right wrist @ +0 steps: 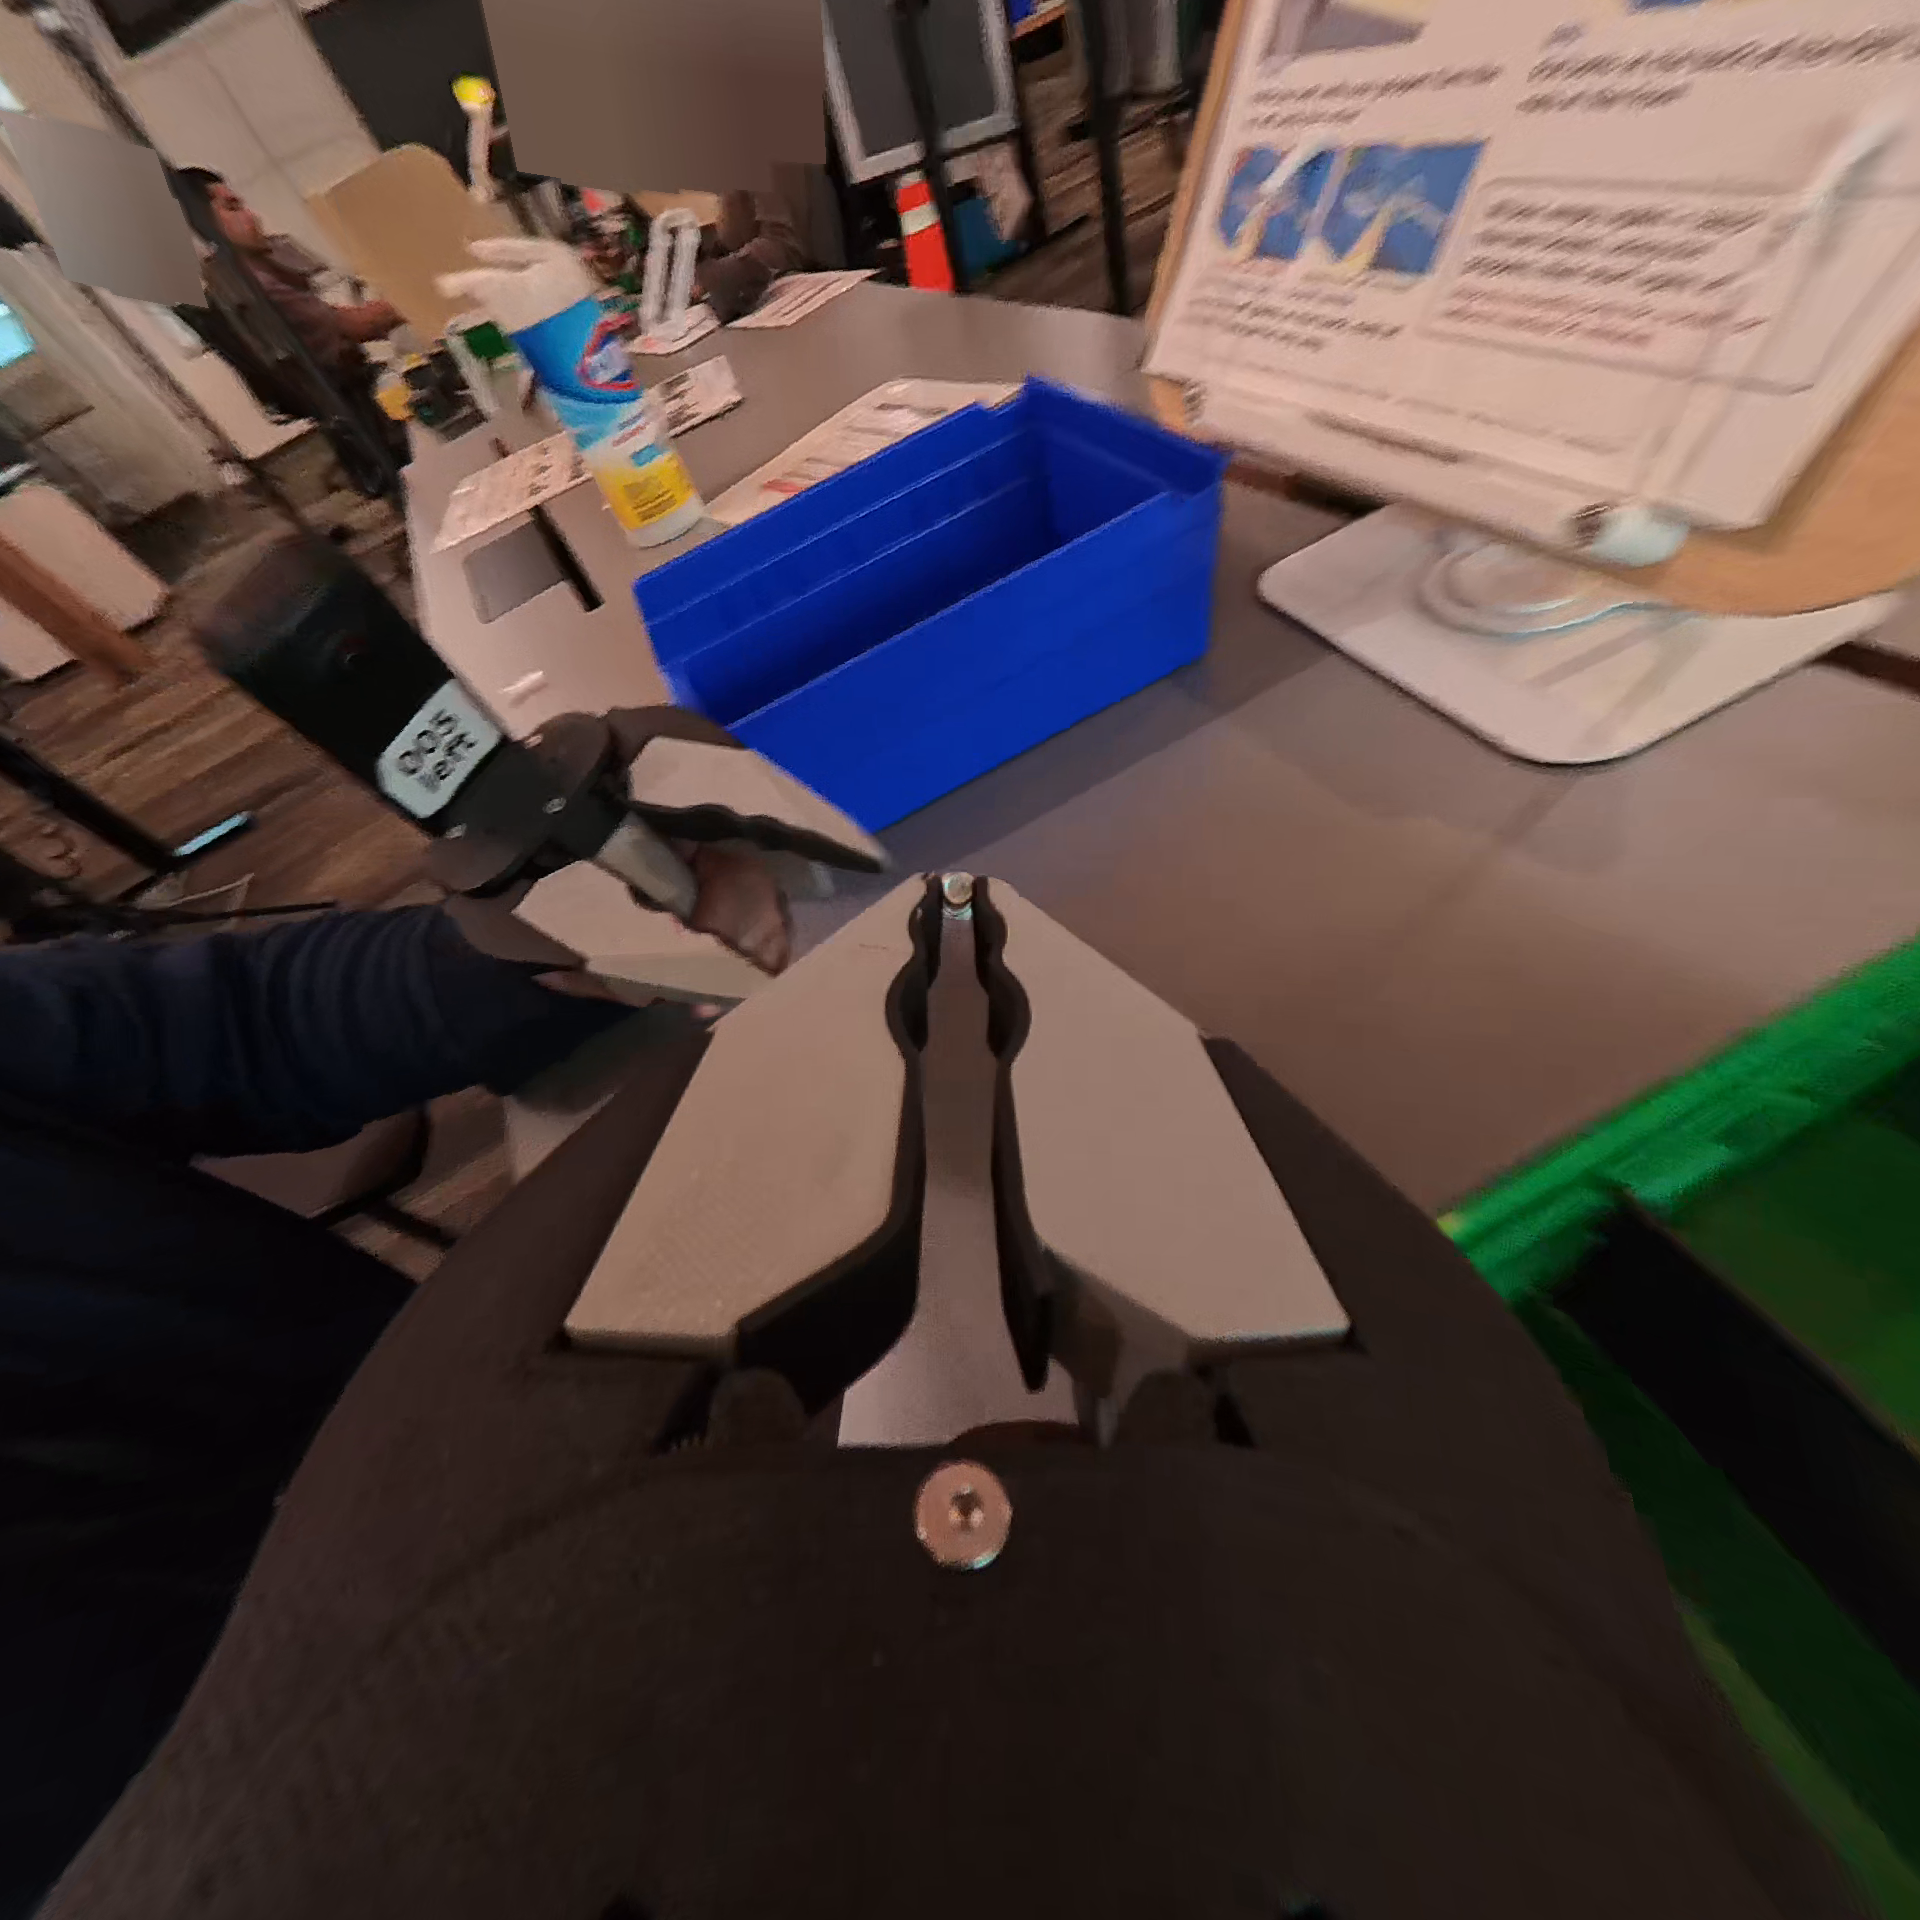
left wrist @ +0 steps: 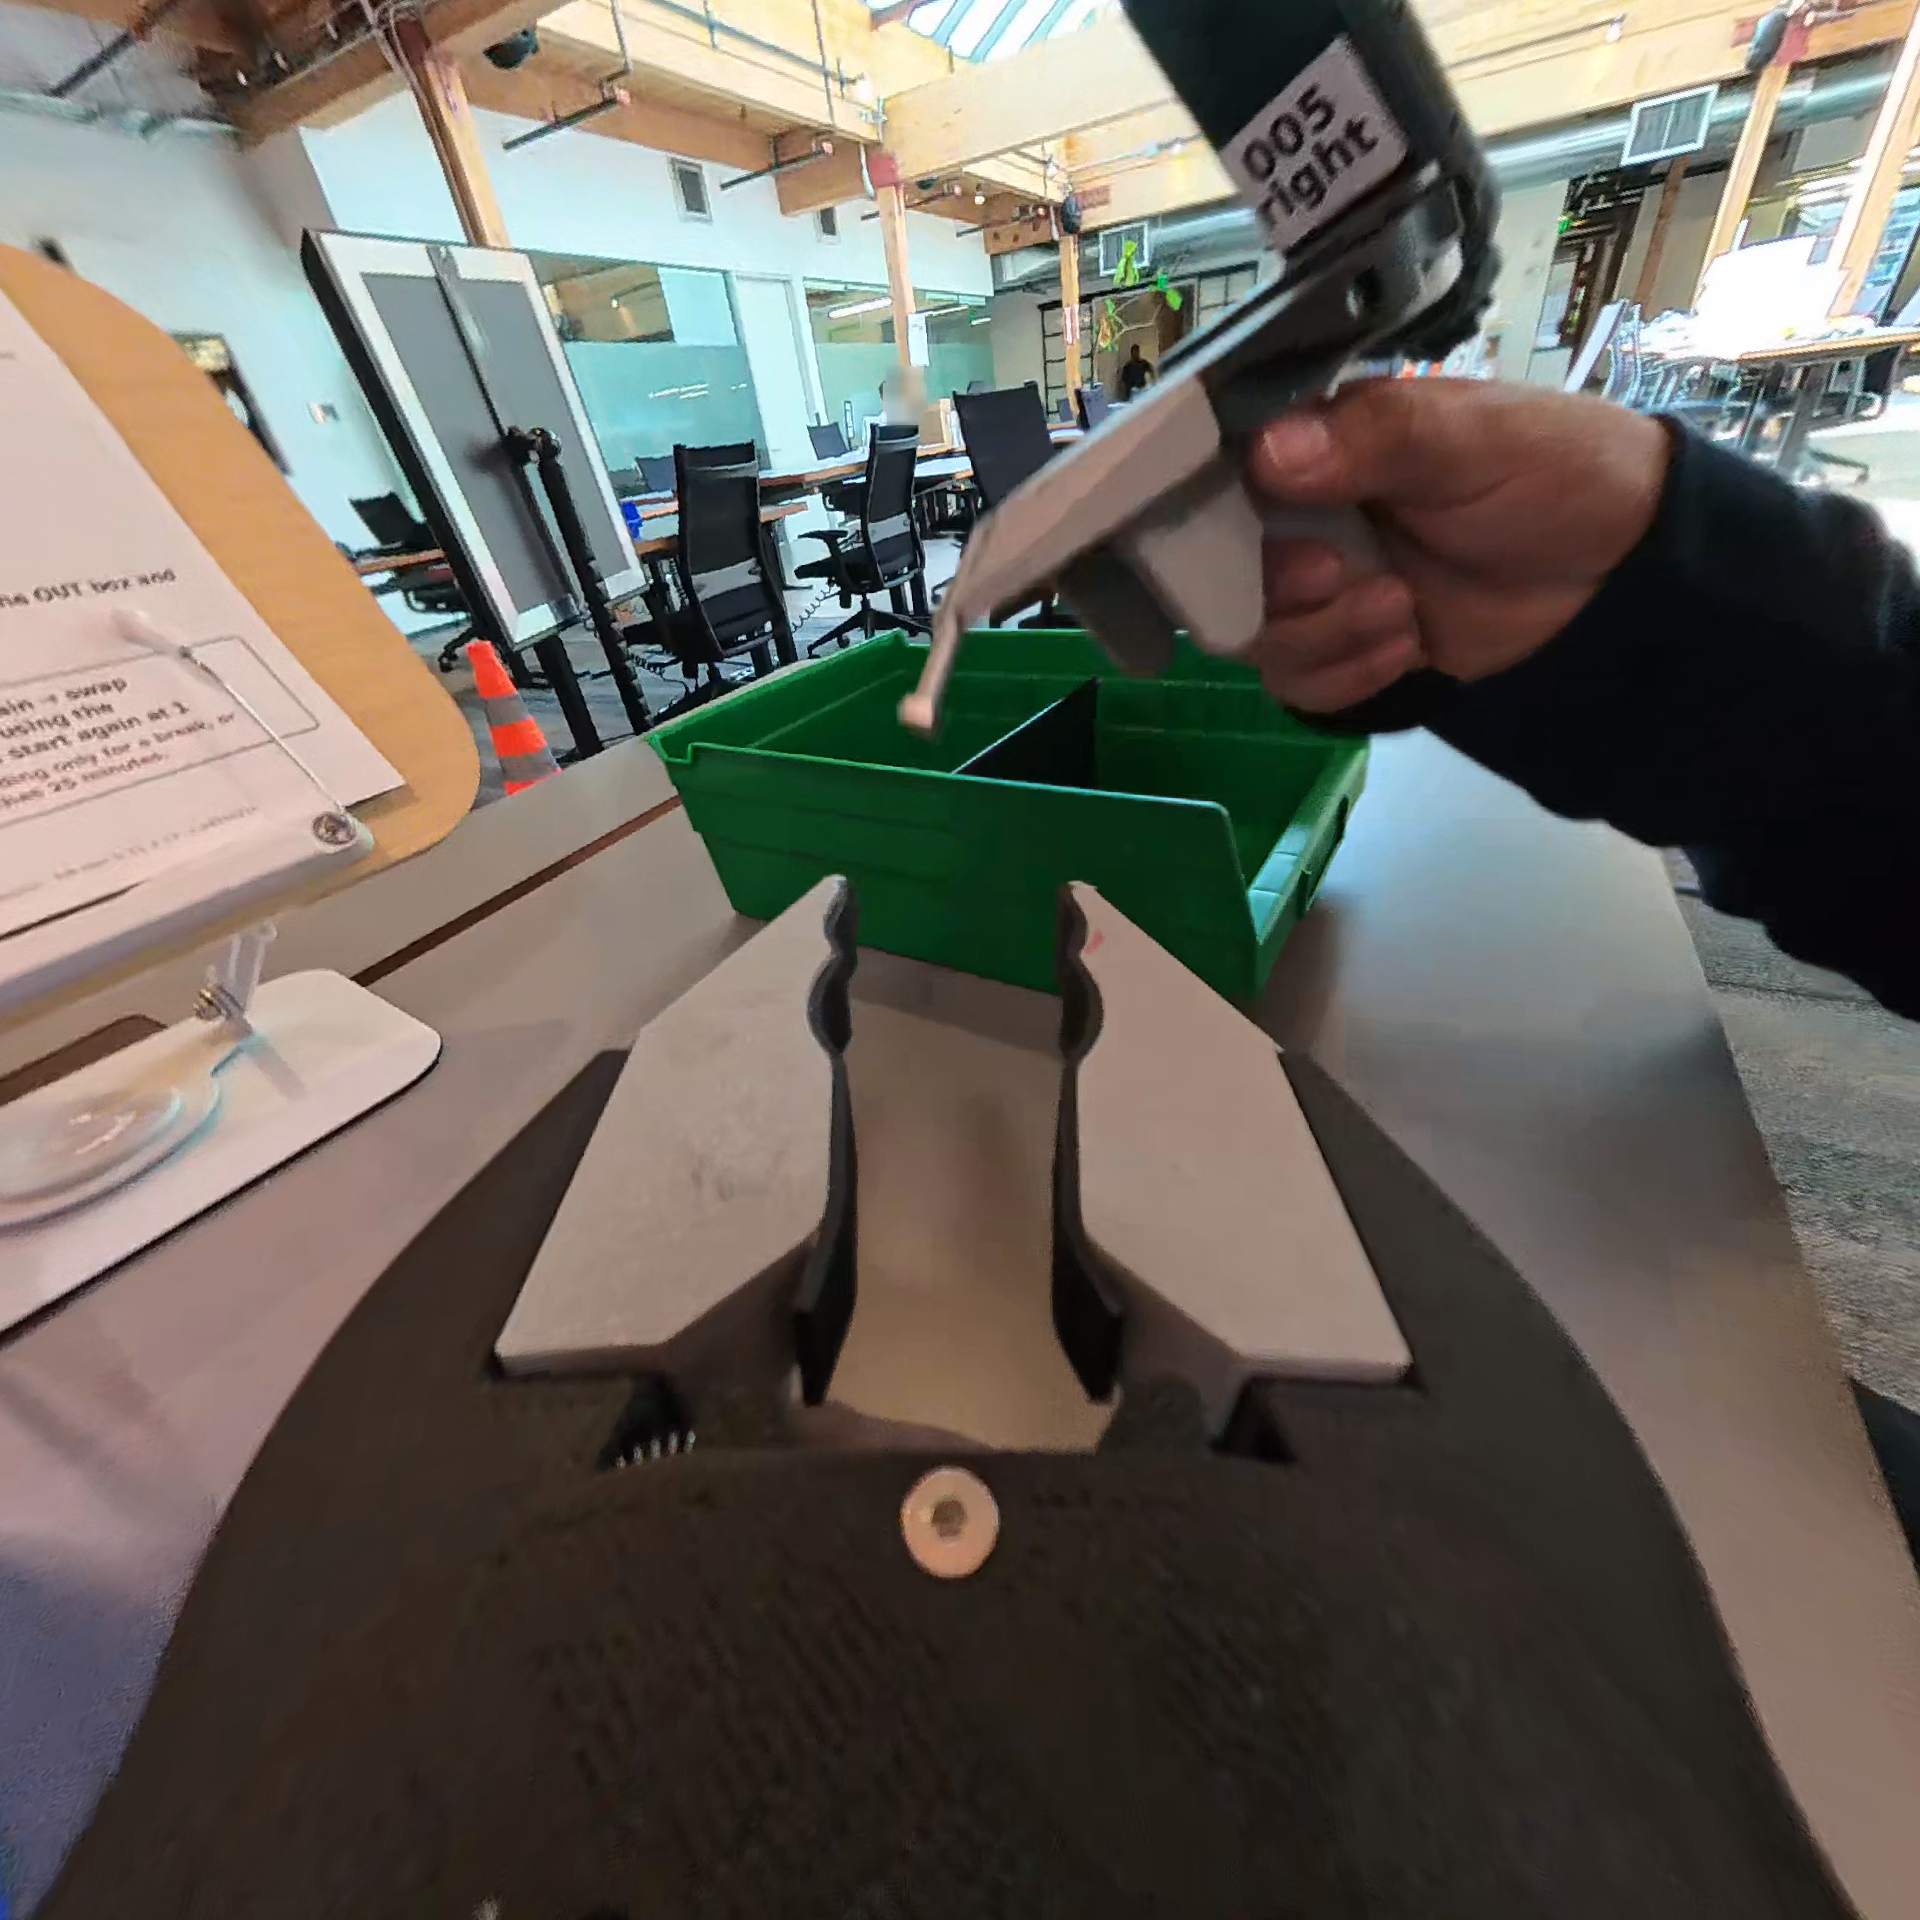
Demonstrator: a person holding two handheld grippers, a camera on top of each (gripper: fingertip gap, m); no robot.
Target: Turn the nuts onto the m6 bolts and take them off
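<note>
Bolt [left wrist: 928,681], slim silver steel, is pinched head-down in the right tool [left wrist: 940,623], at 12 o'clock from the wide, empty left tool [left wrist: 956,925].

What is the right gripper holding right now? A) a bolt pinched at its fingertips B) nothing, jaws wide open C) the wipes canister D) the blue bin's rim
A: the right gripper is shut on a small silver bolt at its tips, and the left wrist view shows the bolt hanging head-down over the green bin.
</note>
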